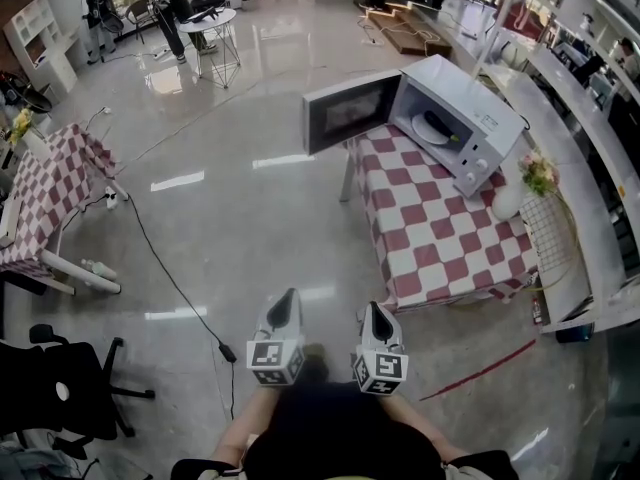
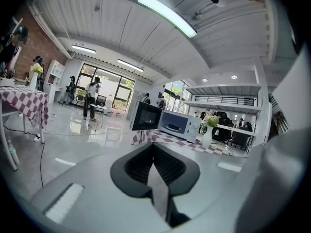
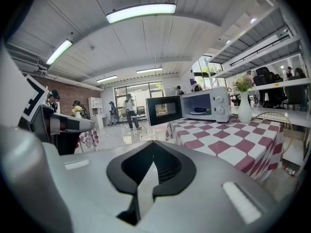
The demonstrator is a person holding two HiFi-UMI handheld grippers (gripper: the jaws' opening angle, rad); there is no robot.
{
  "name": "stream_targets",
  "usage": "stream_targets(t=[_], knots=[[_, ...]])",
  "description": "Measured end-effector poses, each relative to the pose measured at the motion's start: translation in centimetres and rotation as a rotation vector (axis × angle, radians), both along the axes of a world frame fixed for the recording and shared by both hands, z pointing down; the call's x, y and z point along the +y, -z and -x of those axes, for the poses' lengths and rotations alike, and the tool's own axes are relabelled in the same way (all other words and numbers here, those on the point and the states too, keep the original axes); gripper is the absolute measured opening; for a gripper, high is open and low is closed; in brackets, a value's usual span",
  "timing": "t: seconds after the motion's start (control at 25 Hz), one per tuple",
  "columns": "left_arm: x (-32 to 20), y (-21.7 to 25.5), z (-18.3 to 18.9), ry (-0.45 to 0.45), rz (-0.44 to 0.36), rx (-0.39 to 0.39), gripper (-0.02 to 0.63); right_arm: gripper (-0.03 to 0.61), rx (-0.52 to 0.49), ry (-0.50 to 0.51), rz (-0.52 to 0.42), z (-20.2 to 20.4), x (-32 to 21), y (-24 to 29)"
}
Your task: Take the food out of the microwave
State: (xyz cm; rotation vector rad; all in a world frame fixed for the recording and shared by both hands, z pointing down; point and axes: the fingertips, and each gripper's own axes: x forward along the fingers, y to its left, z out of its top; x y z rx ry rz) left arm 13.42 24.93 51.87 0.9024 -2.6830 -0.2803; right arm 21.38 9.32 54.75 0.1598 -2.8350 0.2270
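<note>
A white microwave (image 1: 455,118) stands at the far end of a red-and-white checked table (image 1: 440,233), its door (image 1: 345,113) swung wide open to the left. Inside lies a white plate with food (image 1: 432,128), also seen as the plate (image 3: 201,110) in the right gripper view. My left gripper (image 1: 288,298) and right gripper (image 1: 371,310) hang side by side over the floor, well short of the table, both shut and holding nothing. The left gripper (image 2: 154,144) looks toward the microwave (image 2: 180,124); the right gripper (image 3: 152,143) looks toward the microwave (image 3: 206,107).
A white vase with flowers (image 1: 510,198) stands on the table next to the microwave, with a wire rack (image 1: 555,238) beside it. A second checked table (image 1: 40,198) is at the left, an office chair (image 1: 60,388) near left, a cable (image 1: 170,268) across the floor. People (image 1: 170,8) stand far back.
</note>
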Motion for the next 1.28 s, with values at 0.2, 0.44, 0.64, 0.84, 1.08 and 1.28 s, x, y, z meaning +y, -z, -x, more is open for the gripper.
stream_targets(t=[0.2, 0.44, 0.64, 0.84, 1.08, 1.28], knots=[[0.2, -0.2, 1.8, -0.009, 0.003, -0.004, 0.008, 0.002, -0.005, 0.002, 0.017, 1.7, 0.5, -0.3], [0.2, -0.6, 3.1, -0.023, 0.005, -0.001, 0.008, 0.002, 0.004, -0.01, 0.022, 2.7, 0.8, -1.0], [0.6, -1.1, 3.4, -0.029, 0.007, 0.007, 0.008, 0.002, 0.006, -0.021, 0.035, 2.9, 1.1, -1.2], [1.2, -1.6, 3.2, -0.017, 0.001, 0.02, 0.008, 0.002, 0.001, -0.02, 0.029, 2.8, 1.2, -0.9], [2.3, -1.9, 3.1, 0.004, -0.006, 0.031, 0.008, 0.002, 0.018, -0.023, 0.032, 2.4, 1.5, -1.1], [2.0, -2.1, 2.7, -0.001, -0.005, 0.037, 0.008, 0.002, 0.005, -0.023, 0.038, 2.2, 1.5, -0.5]])
